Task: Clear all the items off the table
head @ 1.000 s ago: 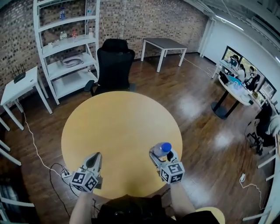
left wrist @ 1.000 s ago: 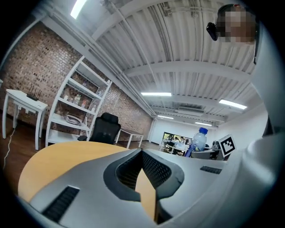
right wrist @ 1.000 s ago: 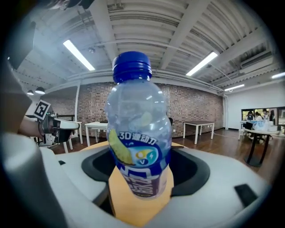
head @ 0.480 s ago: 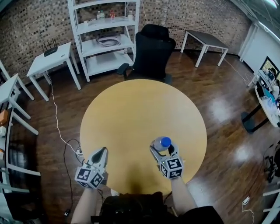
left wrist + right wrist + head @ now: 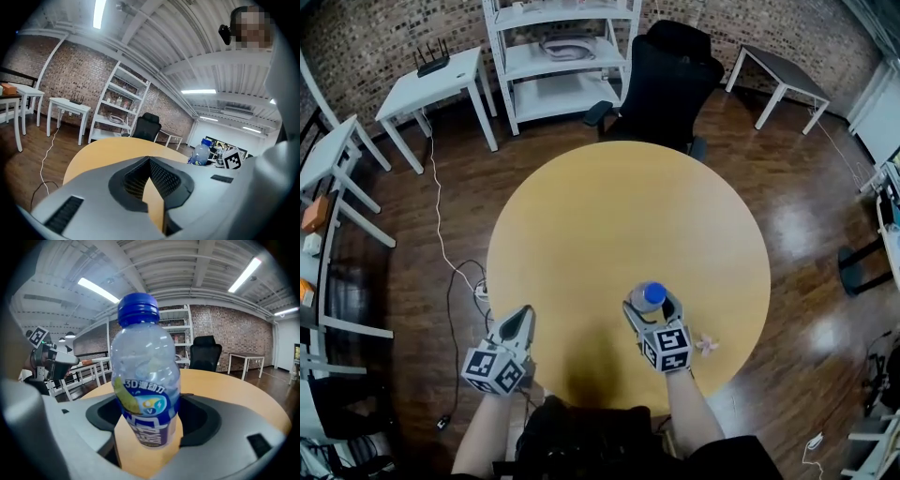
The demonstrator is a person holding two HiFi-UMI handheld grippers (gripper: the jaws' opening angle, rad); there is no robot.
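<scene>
A clear plastic bottle with a blue cap and a blue label stands upright between the jaws of my right gripper, which is shut on its lower body. From the head view the bottle and right gripper are over the near right part of the round yellow table. Whether the bottle's base touches the tabletop cannot be told. A small pink item lies on the table just right of that gripper. My left gripper is shut and empty at the table's near left edge; its tips meet.
Beyond the table stand a black office chair, a white shelf unit, a white side table and a grey table. A cable and power strip lie on the wooden floor at the left.
The head view has swung, so the shelf and chair now sit at top centre. Both grippers have come lower over the near table edge, the bottle still in the right one. The pink item has come into view.
</scene>
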